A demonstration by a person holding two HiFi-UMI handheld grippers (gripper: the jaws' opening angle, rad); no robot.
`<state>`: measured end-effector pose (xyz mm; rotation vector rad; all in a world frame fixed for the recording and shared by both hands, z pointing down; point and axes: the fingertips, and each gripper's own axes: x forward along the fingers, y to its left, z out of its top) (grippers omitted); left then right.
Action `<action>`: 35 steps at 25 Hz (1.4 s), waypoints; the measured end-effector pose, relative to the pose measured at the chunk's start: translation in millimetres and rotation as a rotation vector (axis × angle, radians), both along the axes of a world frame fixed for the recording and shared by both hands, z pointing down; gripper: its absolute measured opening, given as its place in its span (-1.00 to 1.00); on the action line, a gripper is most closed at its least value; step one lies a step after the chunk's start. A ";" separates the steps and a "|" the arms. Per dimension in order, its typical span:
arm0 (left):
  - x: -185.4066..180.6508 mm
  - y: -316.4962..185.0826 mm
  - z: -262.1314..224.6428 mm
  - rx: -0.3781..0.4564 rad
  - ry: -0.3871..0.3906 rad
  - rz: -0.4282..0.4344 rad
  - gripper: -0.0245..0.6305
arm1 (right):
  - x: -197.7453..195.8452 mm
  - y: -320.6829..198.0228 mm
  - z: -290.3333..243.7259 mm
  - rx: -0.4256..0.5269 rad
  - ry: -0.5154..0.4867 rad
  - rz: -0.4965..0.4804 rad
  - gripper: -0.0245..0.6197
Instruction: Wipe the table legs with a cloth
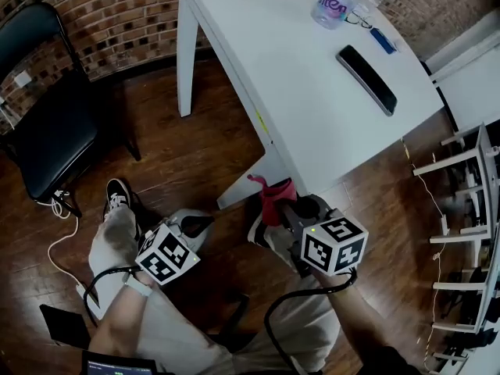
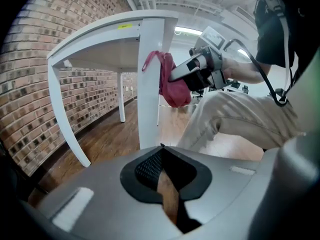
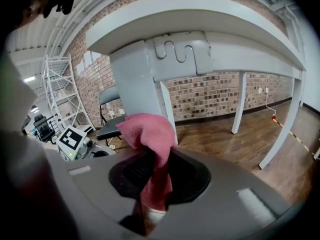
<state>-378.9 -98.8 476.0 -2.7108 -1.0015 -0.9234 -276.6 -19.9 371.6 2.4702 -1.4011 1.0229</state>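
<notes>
The right hand-held gripper (image 3: 150, 180) pinches the red cloth (image 3: 149, 136) against the counter's near leg (image 2: 149, 79), the left hand-held gripper (image 2: 167, 186) is closed and empty, and the other legs (image 1: 186, 61) likely remain unwiped.

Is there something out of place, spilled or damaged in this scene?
Nothing stands out. The red cloth is gripped in the right tongs at the white table leg, as the wiping needs. The phone lies flat on the table, and no spill shows.

My head view looks steeply down on the white tabletop (image 1: 297, 76). Both gripper views look upward from low, near the same table leg (image 2: 149, 84), from opposite sides.
</notes>
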 end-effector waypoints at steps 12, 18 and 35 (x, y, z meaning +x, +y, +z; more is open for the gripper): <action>25.1 36.0 -22.7 -0.122 0.078 -0.248 -0.93 | 6.0 9.8 -17.9 0.054 0.061 -0.179 -0.75; 27.4 66.3 -9.9 -0.114 0.052 -0.315 -0.93 | 14.3 26.4 -20.2 0.064 0.060 -0.270 -0.75; 32.0 143.9 -68.4 -0.131 0.172 -0.721 -0.93 | 40.1 95.4 -43.6 0.099 0.056 -0.615 -0.75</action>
